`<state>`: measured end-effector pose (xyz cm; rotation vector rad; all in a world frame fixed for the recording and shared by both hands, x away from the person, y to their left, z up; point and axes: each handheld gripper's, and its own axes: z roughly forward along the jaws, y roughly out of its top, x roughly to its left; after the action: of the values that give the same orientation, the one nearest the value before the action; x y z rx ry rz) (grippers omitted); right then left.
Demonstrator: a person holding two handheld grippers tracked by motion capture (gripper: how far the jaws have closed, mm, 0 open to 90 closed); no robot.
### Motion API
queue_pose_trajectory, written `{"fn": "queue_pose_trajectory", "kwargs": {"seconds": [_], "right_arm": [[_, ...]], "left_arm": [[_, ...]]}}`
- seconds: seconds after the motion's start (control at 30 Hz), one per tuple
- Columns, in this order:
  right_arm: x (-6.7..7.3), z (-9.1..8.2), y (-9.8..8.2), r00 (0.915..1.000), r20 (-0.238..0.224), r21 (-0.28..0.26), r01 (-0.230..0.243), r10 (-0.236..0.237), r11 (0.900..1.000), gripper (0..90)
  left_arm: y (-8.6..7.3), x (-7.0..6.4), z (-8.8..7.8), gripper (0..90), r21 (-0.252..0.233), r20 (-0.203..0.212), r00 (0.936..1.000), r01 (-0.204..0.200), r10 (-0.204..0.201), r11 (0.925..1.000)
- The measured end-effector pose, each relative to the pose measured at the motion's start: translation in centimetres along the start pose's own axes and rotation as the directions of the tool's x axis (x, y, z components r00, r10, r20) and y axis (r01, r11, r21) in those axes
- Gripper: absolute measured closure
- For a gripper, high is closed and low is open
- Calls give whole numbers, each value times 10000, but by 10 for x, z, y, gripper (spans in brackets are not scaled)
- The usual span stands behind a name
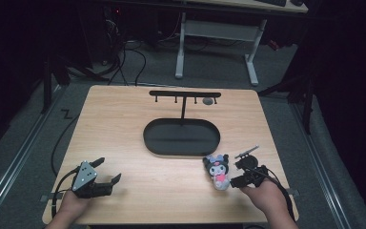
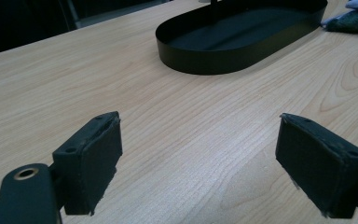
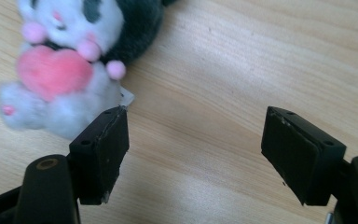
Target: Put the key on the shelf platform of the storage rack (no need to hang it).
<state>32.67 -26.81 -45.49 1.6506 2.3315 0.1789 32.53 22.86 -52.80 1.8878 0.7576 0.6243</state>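
The wooden table [image 1: 124, 124] spans the centre of the high view, with a black oval tray [image 1: 181, 137] at mid-frame. Lower left, the left gripper [image 1: 108, 170] has its jaws spread over bare wood. Lower right, the right gripper [image 3: 193, 154] is spread too, with the plush toy [image 1: 218, 171] just beside it, perhaps brushing one jaw.
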Motion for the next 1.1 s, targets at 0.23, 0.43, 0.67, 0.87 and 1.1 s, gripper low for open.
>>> {"fn": "queue_pose_trajectory", "kwargs": {"seconds": [0.23, 0.43, 0.67, 0.87, 1.1], "right_arm": [[12, -16, 10, 9998, -53, -181, 198, -199, 9996, 235], [26, -21, 19, 9984, -303, -381, 459, -471, 9982, 233], [50, -11, 32, 9945, -737, -256, 728, -745, 9970, 218], [57, 0, 33, 9951, -779, 72, 616, -609, 9981, 187], [56, 11, 28, 9951, -981, 191, 177, -158, 9997, 162]], "left_arm": [[0, 0, 0, 154, 41, 27, 10000, -21, 21, 10000], [0, 0, 0, 154, 30, 56, 10000, 30, -30, 10000], [0, 0, 0, 154, 33, 42, 10000, 17, -17, 10000], [0, 1, 1, 154, 68, 66, 10000, 36, -36, 10000], [0, 0, 1, 154, 41, 37, 10000, -1, 1, 10000]]}}
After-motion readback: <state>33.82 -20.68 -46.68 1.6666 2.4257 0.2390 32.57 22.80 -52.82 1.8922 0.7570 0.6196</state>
